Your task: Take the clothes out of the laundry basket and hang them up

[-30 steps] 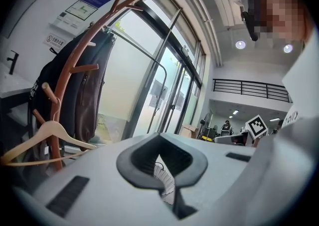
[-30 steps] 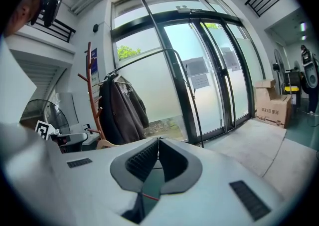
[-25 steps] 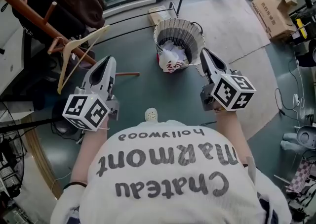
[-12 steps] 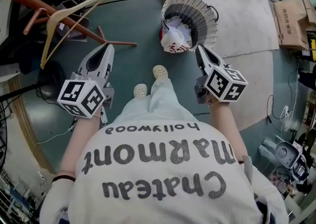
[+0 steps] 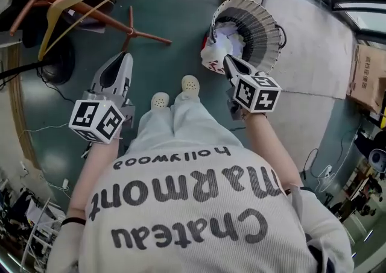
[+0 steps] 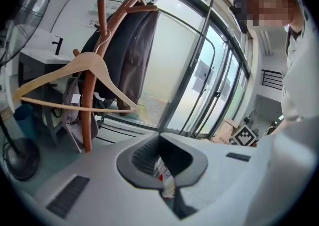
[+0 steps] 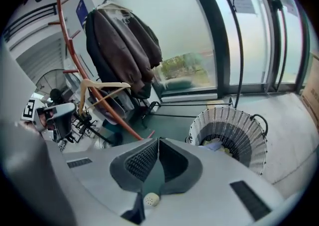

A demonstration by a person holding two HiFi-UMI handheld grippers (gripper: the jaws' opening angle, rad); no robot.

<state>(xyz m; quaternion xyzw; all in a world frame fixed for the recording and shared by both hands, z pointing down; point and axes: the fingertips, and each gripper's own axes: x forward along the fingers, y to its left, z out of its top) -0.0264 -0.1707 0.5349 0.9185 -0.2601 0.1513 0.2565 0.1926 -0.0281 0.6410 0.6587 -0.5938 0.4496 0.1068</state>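
The left hand-held gripper and the right hand-held gripper both have their jaws together, empty. Just past the right one, on the floor, stands the round grey-and-white laundry basket. Crumpled white clothes with red print spill over its near rim.

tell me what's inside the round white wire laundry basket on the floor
The round white wire laundry basket holds crumpled clothes: a white garment with red print spills over its rim, and the right gripper view shows pale cloth inside. Anything beneath that pile is covered.
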